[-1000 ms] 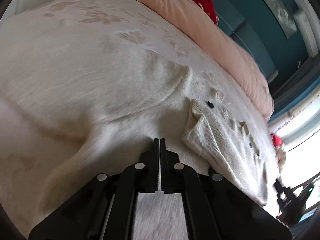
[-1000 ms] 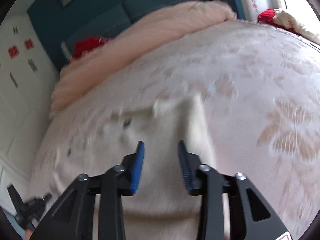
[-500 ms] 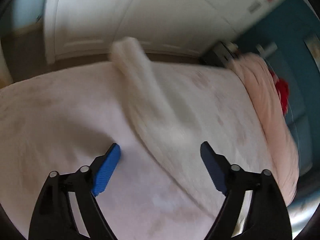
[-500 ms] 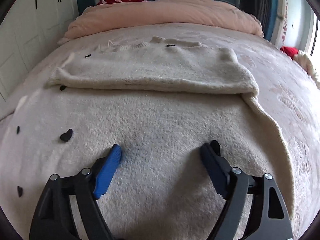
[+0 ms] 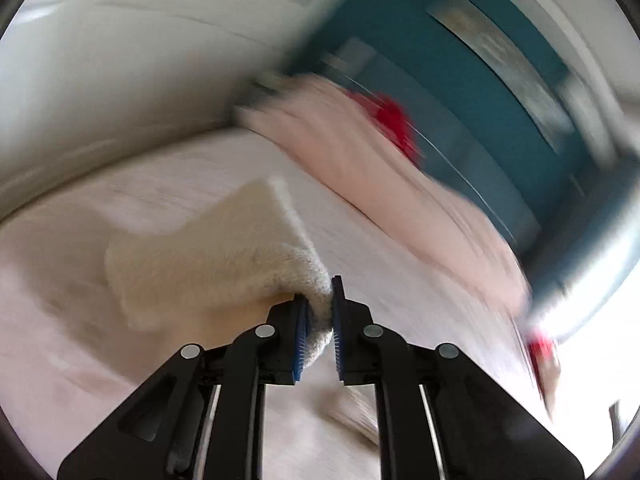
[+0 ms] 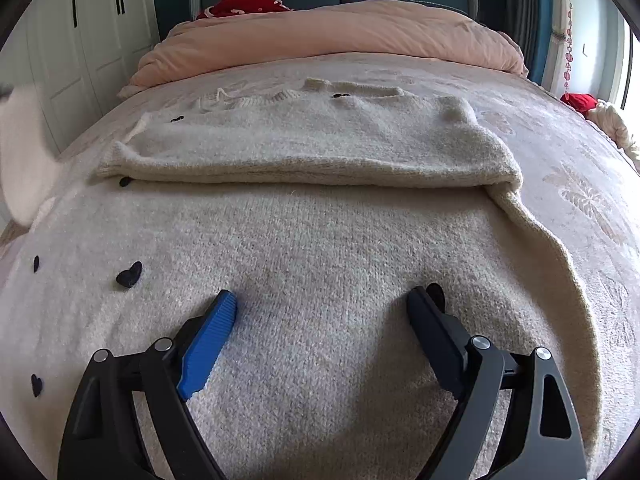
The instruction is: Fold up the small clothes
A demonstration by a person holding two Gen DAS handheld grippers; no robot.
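A cream knit sweater [image 6: 320, 240] with small black heart marks lies on the bed, its right sleeve [image 6: 304, 152] folded across the chest. My right gripper [image 6: 324, 312] is open, its fingers resting on the sweater's lower body. My left gripper [image 5: 320, 316] is shut on the sweater's left sleeve [image 5: 208, 264] and holds it lifted above the bedspread; the left wrist view is blurred. The lifted sleeve shows as a pale blur at the left edge of the right wrist view [image 6: 20, 160].
A pink floral bedspread [image 6: 580, 184] covers the bed. A rolled pink duvet [image 6: 340, 36] and a red item [image 6: 240, 4] lie at the teal headboard. White wardrobe doors [image 6: 88, 40] stand on the left. A red and cream bundle [image 6: 600, 108] lies at the bed's right edge.
My left gripper, open half a second ago, has shut on the left sleeve and lifted it, swinging its view. My right gripper has stayed open on the sweater body.
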